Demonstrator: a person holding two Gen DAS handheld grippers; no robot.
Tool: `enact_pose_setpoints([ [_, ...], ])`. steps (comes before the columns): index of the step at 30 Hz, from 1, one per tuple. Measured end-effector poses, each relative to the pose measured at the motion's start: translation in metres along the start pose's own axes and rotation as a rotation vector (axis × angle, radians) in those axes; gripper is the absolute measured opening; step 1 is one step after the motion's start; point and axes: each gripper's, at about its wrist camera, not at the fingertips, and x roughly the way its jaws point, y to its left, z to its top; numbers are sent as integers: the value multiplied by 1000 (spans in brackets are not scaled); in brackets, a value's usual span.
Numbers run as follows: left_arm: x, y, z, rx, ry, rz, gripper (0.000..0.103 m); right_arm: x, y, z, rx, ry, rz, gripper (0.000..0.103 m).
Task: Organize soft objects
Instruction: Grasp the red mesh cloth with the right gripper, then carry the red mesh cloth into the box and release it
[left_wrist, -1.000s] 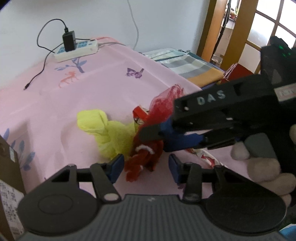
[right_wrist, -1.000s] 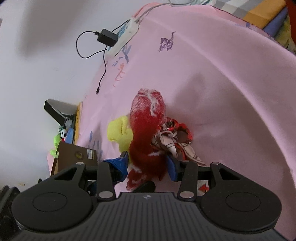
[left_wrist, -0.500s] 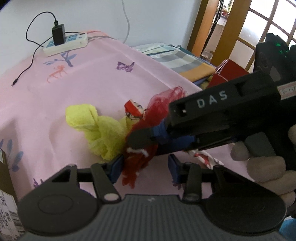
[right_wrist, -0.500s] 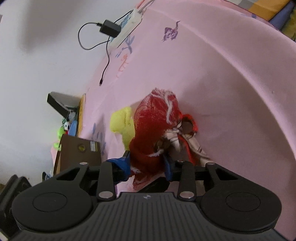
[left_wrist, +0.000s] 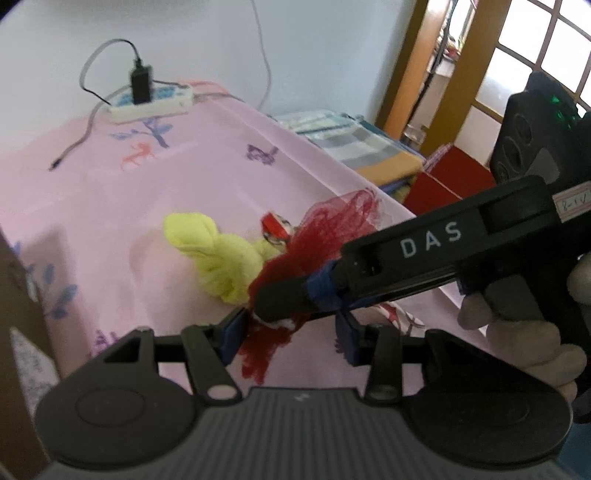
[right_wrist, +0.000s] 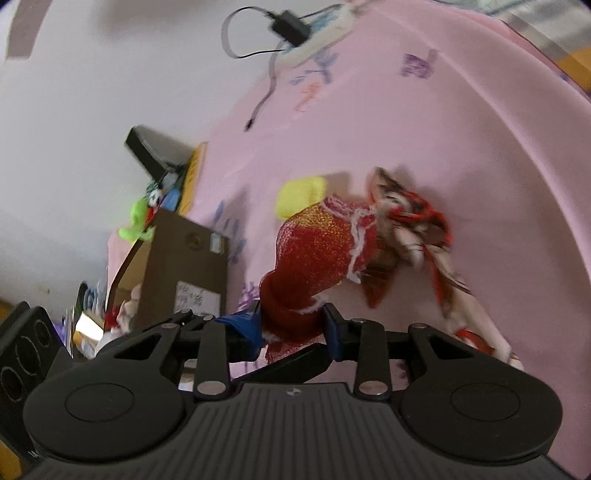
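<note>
Clearly three soft cloths: one red (right_wrist: 325, 251), one yellow (left_wrist: 218, 254), one patterned (right_wrist: 417, 229).

Right tool (right_wrist: 293, 326) clamped tight, angled down; left tool (left_wrist: 286, 334) narrow, likely gripping too; hand (left_wrist: 524, 332) behind.

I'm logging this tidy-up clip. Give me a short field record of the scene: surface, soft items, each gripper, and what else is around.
surface: pink sheet
soft items: red mesh cloth; yellow cloth; red-and-white patterned cloth
right gripper: shut on the red mesh cloth
left gripper: slightly open; red mesh cloth hangs between its fingers, contact unclear
nearby: power strip with plugged-in charger; cardboard box
</note>
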Motion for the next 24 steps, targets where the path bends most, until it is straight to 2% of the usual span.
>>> enact_pose_setpoints([
  [10, -62, 10, -9, -59, -160, 142, 43, 11, 67, 9, -247, 15, 74, 17],
  [18, -102, 30, -8, -89, -231, 257, 43, 32, 119, 16, -369, 16, 130, 17],
  [24, -126, 63, -9, -152, -267, 293, 43, 55, 162, 19, -481, 30, 107, 17],
])
